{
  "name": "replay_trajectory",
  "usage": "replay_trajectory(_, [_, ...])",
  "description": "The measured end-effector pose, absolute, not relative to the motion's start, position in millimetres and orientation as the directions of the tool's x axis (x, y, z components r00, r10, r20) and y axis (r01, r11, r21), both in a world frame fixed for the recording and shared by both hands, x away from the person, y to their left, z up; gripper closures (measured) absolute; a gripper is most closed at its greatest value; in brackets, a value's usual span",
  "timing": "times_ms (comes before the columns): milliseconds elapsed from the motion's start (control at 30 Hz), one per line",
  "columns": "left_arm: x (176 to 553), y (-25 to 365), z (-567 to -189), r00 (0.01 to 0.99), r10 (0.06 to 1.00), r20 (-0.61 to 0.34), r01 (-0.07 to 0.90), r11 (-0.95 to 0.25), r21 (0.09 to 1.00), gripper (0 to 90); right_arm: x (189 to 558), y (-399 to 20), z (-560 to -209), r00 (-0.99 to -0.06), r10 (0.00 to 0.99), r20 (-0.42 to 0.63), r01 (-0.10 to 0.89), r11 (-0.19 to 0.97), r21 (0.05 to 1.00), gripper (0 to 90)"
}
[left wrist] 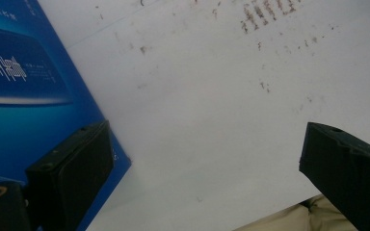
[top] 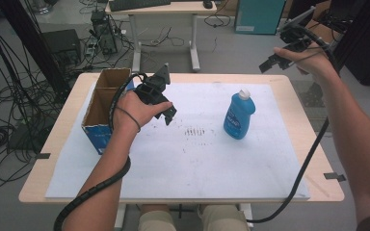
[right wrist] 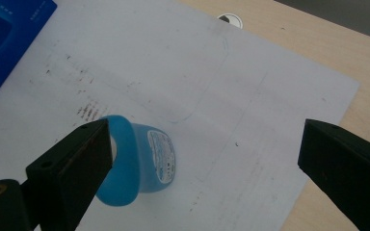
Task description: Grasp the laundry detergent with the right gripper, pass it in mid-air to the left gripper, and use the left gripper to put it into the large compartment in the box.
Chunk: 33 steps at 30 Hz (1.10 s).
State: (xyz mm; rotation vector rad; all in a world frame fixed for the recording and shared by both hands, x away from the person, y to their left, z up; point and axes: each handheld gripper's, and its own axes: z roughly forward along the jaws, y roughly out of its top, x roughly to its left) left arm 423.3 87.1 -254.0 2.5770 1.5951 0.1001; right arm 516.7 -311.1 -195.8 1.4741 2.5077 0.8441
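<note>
The blue bottle (top: 239,116) stands upright on the white sheet (top: 183,159) that covers the wooden table (top: 313,144), its white cap (top: 244,93) on top, so its long axis runs straight up from the sheet. Taking the bottle as the landmark: the open cardboard box (top: 107,103) with blue printed sides sits well to its left, near the far left part of the sheet, and a patch of small dark smudges (top: 195,131) lies just to its left on the sheet. The left gripper (top: 166,114) hangs between box and bottle, close beside the box wall and pointing down at bare sheet; its jaws stand wide apart with nothing between them. The right gripper (top: 271,62) is held up in the air beyond and to the right of the bottle, above the table's far right corner, its jaws also spread wide and empty. In the right gripper view the bottle (right wrist: 139,163) lies below and toward the left jaw, seen from above, so this gripper looks aimed at it; a pickup would likely call for it to come down and toward the bottle. The bottle is smooth, glossy, translucent plastic, flattened with rounded shoulders and a printed label; the box is stiff, matte and square-edged, with a divider inside.
</note>
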Motion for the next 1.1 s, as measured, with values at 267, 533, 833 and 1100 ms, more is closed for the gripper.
replay_trajectory(267, [420.9, 87.1, -252.3, 0.46, 0.888, 0.001, 0.878, -0.454, 0.152, 5.5, 483.4, -323.2, -213.0, -0.611, 0.779, 0.142, 0.689, 0.435, 0.58, 3.6])
replay_trajectory(533, [418.4, 88.8, -256.3, 0.475, 0.88, -0.002, 0.869, -0.468, 0.158, 5.4, 457.1, -324.1, -234.5, -0.679, 0.727, 0.105, 0.619, 0.489, 0.614, 3.3])
replay_trajectory(833, [414.1, 86.3, -264.6, 0.486, 0.874, -0.008, 0.861, -0.477, 0.176, 5.4, 431.6, -328.1, -272.2, -0.731, 0.677, 0.079, 0.529, 0.49, 0.693, 2.8])
replay_trajectory(1100, [413.2, 85.4, -270.5, 0.495, 0.869, -0.014, 0.857, -0.485, 0.174, 5.4, 418.7, -327.7, -303.5, -0.753, 0.655, 0.059, 0.474, 0.478, 0.739, 2.8])
